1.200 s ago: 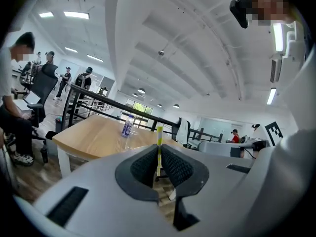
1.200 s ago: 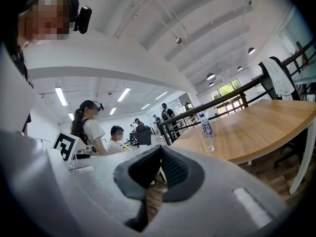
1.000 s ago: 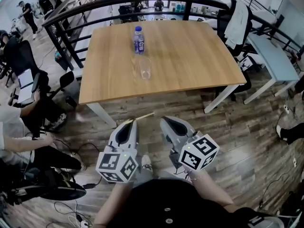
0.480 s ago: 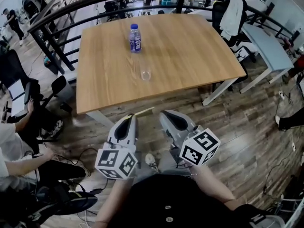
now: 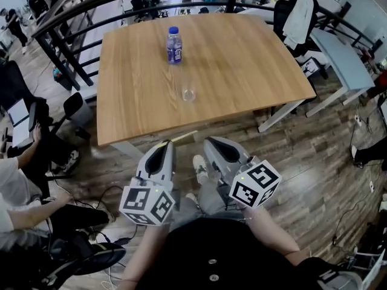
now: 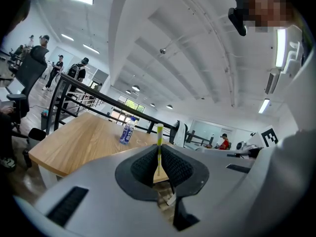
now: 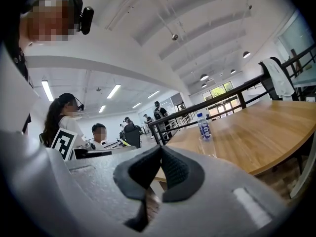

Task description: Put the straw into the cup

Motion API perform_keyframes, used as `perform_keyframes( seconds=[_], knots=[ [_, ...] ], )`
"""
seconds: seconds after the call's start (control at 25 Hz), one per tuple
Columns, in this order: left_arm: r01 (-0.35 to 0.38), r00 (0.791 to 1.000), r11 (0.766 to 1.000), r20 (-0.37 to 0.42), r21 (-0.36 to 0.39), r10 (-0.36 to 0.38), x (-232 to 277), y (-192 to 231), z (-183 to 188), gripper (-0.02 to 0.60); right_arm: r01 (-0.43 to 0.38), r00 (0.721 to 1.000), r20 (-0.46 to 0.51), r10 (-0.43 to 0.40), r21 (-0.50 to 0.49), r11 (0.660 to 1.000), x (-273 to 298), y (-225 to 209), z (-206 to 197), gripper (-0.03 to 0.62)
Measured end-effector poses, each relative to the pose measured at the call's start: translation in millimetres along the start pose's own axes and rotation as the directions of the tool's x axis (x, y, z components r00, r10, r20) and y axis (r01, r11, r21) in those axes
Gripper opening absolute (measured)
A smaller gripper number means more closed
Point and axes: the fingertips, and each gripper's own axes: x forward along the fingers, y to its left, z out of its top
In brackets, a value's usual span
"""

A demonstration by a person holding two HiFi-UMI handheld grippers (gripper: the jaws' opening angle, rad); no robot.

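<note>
A thin yellowish straw (image 5: 183, 136) sticks out from the tip of my left gripper (image 5: 167, 144), which is shut on it, below the table's near edge. In the left gripper view the straw (image 6: 159, 136) stands upright between the closed pads of that gripper (image 6: 159, 157). A clear empty cup (image 5: 188, 93) stands on the wooden table (image 5: 139, 95), well ahead of both grippers. My right gripper (image 5: 210, 142) is shut with nothing in it, beside the left one. From the right gripper (image 7: 160, 152) view, the cup (image 7: 210, 147) is ahead and to the right.
A water bottle with a blue label (image 5: 174, 45) stands behind the cup. A black railing (image 5: 78, 14) runs behind the table. Office chairs (image 5: 57, 110) and seated people are at the left, and a light grey table (image 5: 341, 62) is at the right. A shoe (image 5: 199, 168) shows between the grippers.
The view has shifted a little toward the table and a shoe has come into sight between the grippers. Both grippers keep their pose, the left one holding the straw.
</note>
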Motion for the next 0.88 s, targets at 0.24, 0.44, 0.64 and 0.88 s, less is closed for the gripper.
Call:
perform_keyframes(
  seconds=[0.24,0.44,0.64,0.88],
  knots=[
    [-0.010,0.999,1.000,0.049,0.010,0.009,27,11,20,0.035,-0.028,0.999,0.022,0.028,-0.005,1.000,27,-25,20,-0.002],
    [-0.024,0.995,1.000,0.097,0.012,0.022,62,21,42,0.035,-0.053,0.998,0.038,0.054,-0.005,0.999,51,-57,38,-0.002],
    [-0.030,0.989,1.000,0.145,0.004,0.029,90,25,60,0.035,-0.074,0.996,0.049,0.073,0.009,0.997,73,-88,53,-0.002],
    [-0.074,0.982,0.997,0.171,-0.007,0.074,131,36,77,0.035,-0.118,0.992,0.047,0.118,0.004,0.993,103,-121,75,-0.002]
  ],
)
